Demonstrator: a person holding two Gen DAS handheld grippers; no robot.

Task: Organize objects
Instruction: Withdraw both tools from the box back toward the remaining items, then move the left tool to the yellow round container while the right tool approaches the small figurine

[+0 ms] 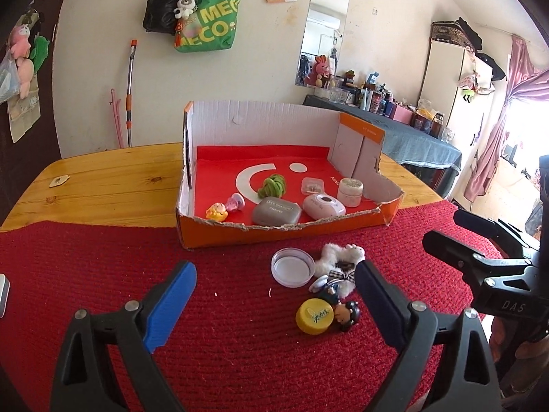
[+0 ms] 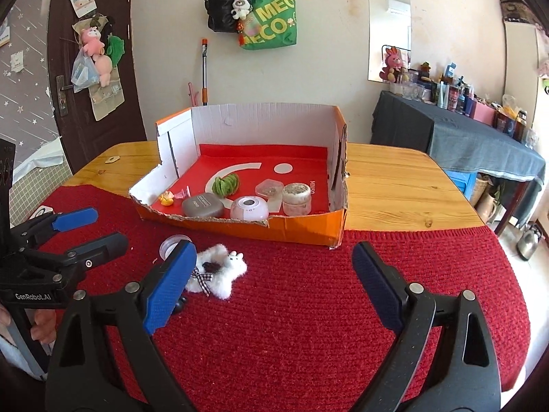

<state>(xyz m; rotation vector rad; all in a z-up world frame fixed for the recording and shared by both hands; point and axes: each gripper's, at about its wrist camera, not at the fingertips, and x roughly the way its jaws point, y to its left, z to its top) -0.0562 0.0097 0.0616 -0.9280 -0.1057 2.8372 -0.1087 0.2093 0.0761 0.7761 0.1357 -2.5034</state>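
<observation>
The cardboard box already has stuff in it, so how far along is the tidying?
Partly done. The cardboard box already holds a grey case, a pink case, a jar, a green hair tie and small toys. Nothing is in hand: both grippers' jaws stand open and empty. Still out on the red cloth: a clear lid, a fluffy white toy, a yellow cap and a little doll.

both wrist views face orange box [image 1: 284, 231], near

White plush toy [image 1: 338, 261], clear lid [image 1: 292, 267], yellow cap [image 1: 314, 316] before orange box [image 1: 274, 231].
</observation>
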